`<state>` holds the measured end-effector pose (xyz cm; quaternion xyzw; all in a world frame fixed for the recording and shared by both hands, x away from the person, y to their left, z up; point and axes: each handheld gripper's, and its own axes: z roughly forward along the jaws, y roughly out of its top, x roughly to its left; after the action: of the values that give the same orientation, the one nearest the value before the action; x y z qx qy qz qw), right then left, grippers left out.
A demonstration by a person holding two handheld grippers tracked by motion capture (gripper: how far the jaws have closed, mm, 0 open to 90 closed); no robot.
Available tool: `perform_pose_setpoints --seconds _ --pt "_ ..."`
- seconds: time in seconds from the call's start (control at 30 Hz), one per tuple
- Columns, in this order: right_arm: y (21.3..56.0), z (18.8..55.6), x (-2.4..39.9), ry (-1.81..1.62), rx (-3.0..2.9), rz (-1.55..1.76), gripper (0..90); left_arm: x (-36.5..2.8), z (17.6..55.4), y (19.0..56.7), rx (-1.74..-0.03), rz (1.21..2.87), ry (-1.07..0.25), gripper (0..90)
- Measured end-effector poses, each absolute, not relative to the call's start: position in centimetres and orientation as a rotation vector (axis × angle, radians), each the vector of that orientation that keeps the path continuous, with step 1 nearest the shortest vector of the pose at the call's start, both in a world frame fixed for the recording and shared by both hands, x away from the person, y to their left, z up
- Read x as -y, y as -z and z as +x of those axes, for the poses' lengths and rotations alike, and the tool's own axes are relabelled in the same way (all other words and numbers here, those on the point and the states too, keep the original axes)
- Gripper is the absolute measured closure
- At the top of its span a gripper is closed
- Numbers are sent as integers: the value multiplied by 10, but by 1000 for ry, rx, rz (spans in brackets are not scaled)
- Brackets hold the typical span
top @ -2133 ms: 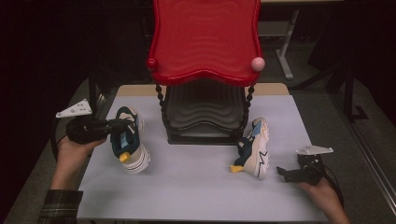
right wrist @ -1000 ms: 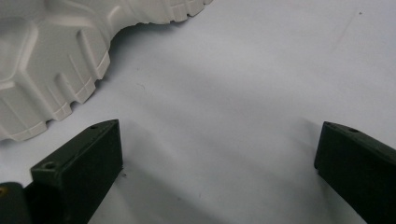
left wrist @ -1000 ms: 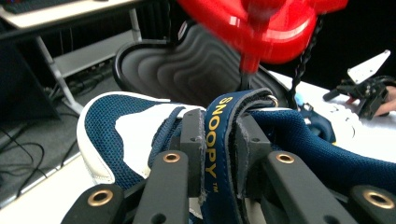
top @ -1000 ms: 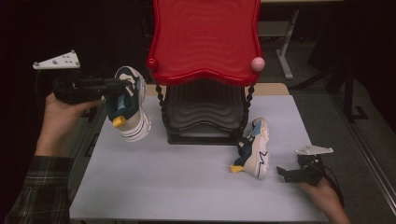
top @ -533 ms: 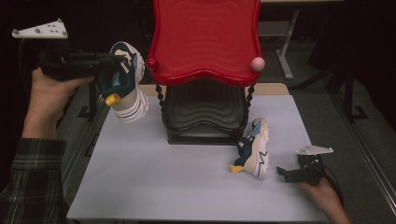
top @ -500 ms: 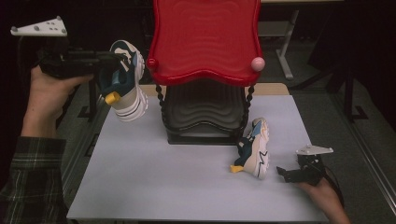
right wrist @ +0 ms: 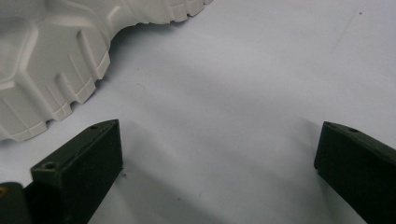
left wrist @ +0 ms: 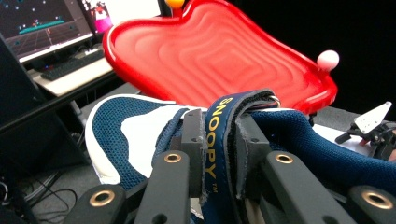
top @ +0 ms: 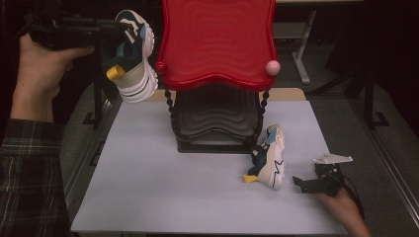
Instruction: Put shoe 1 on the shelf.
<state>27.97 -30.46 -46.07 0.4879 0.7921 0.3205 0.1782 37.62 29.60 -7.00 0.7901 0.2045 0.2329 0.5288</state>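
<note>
A blue, white and teal sneaker (top: 131,54) hangs high at the upper left, beside the left edge of the red wavy tray (top: 217,39). My left gripper (top: 116,29) is shut on its navy tongue strap (left wrist: 215,140). In the left gripper view the gripper (left wrist: 220,120) pinches that strap, with the sneaker (left wrist: 121,135) in front of the red tray (left wrist: 210,51). A matching second sneaker (top: 269,155) lies on its side on the table, right of the rack. My right gripper (top: 299,183) rests open just right of it. In the right gripper view the gripper (right wrist: 219,140) has bare table between its jaws and the pale sole (right wrist: 51,60) is at upper left.
The red tray tops a black rack with wavy lower shelves (top: 215,116), held on beaded posts, with a pink knob (top: 272,67) at its right corner. The pale table (top: 148,187) stretches in front. Monitors and a keyboard (left wrist: 42,18) stand behind the tray.
My left hand has lifted the sneaker up from beside the rack's middle level to the height of the red tray. The right gripper and second sneaker have not moved.
</note>
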Motion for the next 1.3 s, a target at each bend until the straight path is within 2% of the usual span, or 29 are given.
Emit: perform_pose_setpoints --seconds 0.27,0.57,1.07,1.3 --pt "461 280 305 -907 -2241 1380 3 -275 383 36 -441 1901 -586 772" --pt "461 280 305 -906 -2242 1379 3 -227 408 10 -373 1939 -576 775" --pt "461 280 305 -906 -2242 1380 3 -163 462 24 -298 2020 -588 777" --pt "460 280 305 -908 -2244 1381 3 -144 471 37 -234 2033 -634 777"
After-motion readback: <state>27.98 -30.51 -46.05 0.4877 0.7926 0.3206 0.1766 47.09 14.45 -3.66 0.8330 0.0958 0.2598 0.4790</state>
